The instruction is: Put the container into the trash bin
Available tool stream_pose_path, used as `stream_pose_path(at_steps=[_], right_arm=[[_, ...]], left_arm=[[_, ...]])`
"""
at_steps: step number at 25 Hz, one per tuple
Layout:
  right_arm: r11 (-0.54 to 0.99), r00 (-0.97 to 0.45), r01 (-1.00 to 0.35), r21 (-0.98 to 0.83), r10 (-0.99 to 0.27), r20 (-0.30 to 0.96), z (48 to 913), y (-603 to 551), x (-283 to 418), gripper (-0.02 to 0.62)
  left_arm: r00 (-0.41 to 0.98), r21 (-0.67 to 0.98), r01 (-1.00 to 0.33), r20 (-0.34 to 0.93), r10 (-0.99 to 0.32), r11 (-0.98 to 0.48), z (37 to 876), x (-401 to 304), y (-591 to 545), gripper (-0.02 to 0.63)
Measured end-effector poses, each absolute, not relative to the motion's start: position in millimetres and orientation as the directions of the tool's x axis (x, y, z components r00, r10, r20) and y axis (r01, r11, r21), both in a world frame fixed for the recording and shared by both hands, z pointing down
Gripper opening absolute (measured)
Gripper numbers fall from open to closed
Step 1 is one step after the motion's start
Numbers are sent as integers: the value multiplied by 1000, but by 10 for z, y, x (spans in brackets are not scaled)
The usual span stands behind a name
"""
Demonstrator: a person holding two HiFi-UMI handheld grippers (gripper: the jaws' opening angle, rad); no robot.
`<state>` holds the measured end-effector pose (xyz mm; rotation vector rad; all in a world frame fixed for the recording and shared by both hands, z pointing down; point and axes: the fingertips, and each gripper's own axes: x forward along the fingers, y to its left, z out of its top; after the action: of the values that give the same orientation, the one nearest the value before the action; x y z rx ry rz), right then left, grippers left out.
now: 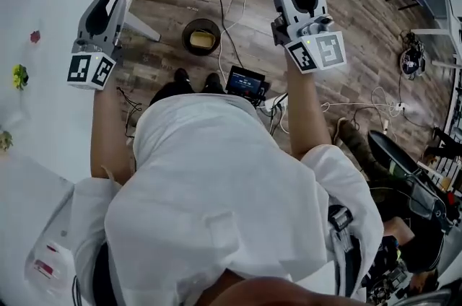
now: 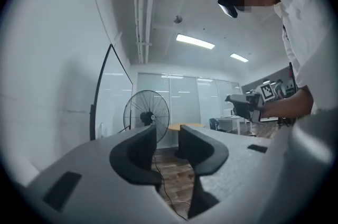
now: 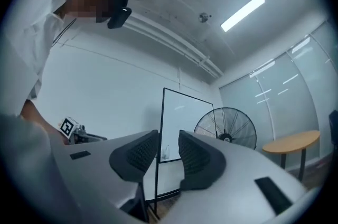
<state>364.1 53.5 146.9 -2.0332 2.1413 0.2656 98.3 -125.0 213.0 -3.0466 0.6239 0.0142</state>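
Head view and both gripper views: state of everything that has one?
left gripper: jaws apart, nothing between them
right gripper: jaws apart, nothing between them
trash bin: upright on the floor, top open
container: lying inside the trash bin
small screen: on the floor, lit

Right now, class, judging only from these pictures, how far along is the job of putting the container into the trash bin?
Done, it seems: a pale yellowish thing, probably the container, lies inside the round trash bin on the floor. In hand: nothing. The left gripper and right gripper both show fingers apart with nothing between them. Left: apparently no step, though the head view is too small to confirm what the thing is.
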Motion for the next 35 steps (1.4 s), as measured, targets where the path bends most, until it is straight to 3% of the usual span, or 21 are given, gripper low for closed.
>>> stream_pose_path(at_steps=[4,10,22,35], right_arm=[[8,-34,-995,98,-965,-259,1370,742,3609,135],[-73,58,-996,49,-965,-256,1642,832,3640,124],[-128,118,-991,51,-980,-161,1715,1093,3080,120],[-187,181,-981,59,-979,-98,1739,1512,1929,111]], left_arm=[[899,-71,-437,-64,-433,-897,1729,790,-1123,144],[880,-83,-472,-115,-462,-878,1504,598,-978,138],[906,-113,-422,-15,-424,-899,1592,475,-652,137],[926,-11,-376,9,-376,-926,1860,-474,-381,137]])
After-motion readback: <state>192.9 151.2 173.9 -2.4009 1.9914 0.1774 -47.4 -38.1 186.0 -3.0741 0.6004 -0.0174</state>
